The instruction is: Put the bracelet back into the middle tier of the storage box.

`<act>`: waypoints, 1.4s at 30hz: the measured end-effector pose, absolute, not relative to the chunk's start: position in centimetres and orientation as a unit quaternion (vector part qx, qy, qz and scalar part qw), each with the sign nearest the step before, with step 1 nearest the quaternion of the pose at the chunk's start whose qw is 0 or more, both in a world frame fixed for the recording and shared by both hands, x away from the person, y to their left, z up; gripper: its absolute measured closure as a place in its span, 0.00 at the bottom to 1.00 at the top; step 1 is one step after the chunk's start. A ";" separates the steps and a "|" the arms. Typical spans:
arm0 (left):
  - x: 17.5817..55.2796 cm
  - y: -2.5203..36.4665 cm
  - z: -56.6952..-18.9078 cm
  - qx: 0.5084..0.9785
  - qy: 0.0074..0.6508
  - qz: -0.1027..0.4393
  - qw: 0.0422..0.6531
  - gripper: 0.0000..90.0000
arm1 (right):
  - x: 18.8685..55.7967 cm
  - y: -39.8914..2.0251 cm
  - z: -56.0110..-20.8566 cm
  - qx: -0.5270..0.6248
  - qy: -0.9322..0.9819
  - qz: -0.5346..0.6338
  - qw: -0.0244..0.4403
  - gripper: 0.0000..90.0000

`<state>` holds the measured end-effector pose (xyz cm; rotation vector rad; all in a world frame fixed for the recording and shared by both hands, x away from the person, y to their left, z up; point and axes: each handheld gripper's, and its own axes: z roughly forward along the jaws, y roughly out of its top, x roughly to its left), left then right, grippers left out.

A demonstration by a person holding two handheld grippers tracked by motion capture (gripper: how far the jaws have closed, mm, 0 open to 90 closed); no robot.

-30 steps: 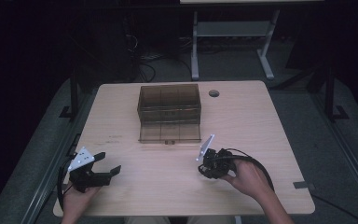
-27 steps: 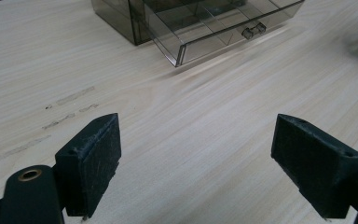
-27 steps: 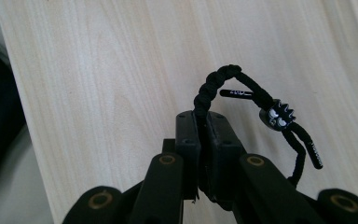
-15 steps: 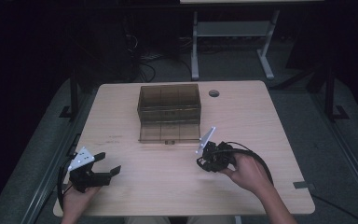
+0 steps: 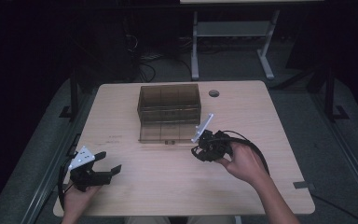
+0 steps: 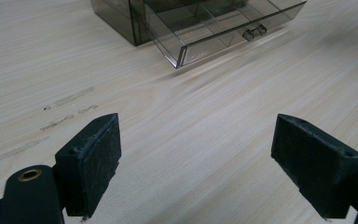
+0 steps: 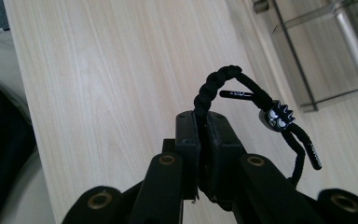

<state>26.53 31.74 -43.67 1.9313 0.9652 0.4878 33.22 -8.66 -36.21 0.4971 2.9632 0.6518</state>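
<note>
The left gripper (image 5: 103,169) rests wide open and empty at the near left of the pale wooden table (image 5: 168,186). The right gripper (image 7: 204,133) is clamped on a black braided cord bracelet with a cartoon-face bead (image 7: 223,77), raised above the tabletop, just before the smoky clear plastic drawer box (image 5: 168,109), whose bottom drawer stands pulled out.

A light wood bench (image 5: 135,186) w/ a small round grey cap (image 5: 214,93) near its far edge. Faint scuff marks (image 5: 114,136) on the wood. Behind it, on a dark floor, a white frame (image 5: 228,32) & tangled cables (image 5: 149,65).
</note>
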 end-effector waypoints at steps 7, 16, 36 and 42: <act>26.5 31.8 -43.7 0.778 0.391 0.197 0.451 0.17 | 34.0 -7.4 -34.8 0.155 0.965 0.209 0.042 0.93; 26.6 31.6 -43.7 0.782 0.388 0.195 0.447 0.17 | 35.4 -6.4 -34.0 0.158 0.963 0.211 0.047 0.93; 26.6 31.7 -43.7 0.781 0.389 0.195 0.448 0.17 | 38.6 -4.1 -34.3 0.161 0.968 0.185 0.053 0.93; 26.6 31.7 -43.7 0.781 0.389 0.195 0.448 0.17 | 39.4 -3.9 -34.5 0.164 0.968 0.181 0.052 0.93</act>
